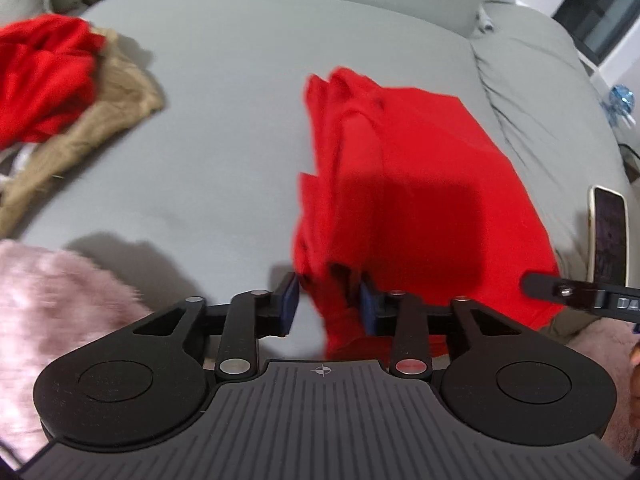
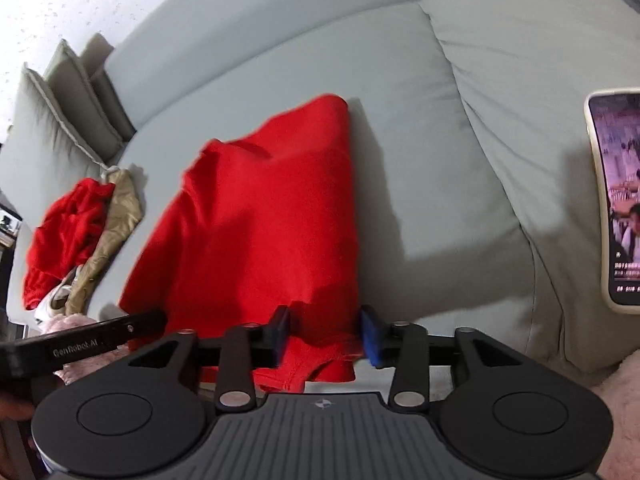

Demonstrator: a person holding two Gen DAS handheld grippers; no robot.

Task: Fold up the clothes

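A red garment point(image 1: 408, 176) lies partly folded on the grey sofa seat point(image 1: 224, 128); it also shows in the right wrist view point(image 2: 260, 224). My left gripper point(image 1: 330, 304) is open, with the garment's near left edge lying between its blue pads. My right gripper point(image 2: 326, 332) is open too, and the garment's near hem sits between its pads. The right gripper's finger shows at the right edge of the left wrist view point(image 1: 568, 290); the left gripper shows at the lower left of the right wrist view point(image 2: 80, 346).
A crumpled red garment point(image 1: 40, 80) and a tan one point(image 1: 92, 132) lie at the sofa's left. A pink fluffy fabric point(image 1: 48, 304) lies near left. A phone point(image 2: 616, 200) with a lit screen rests on the right cushion. Cushions point(image 2: 68, 108) stand at the far left.
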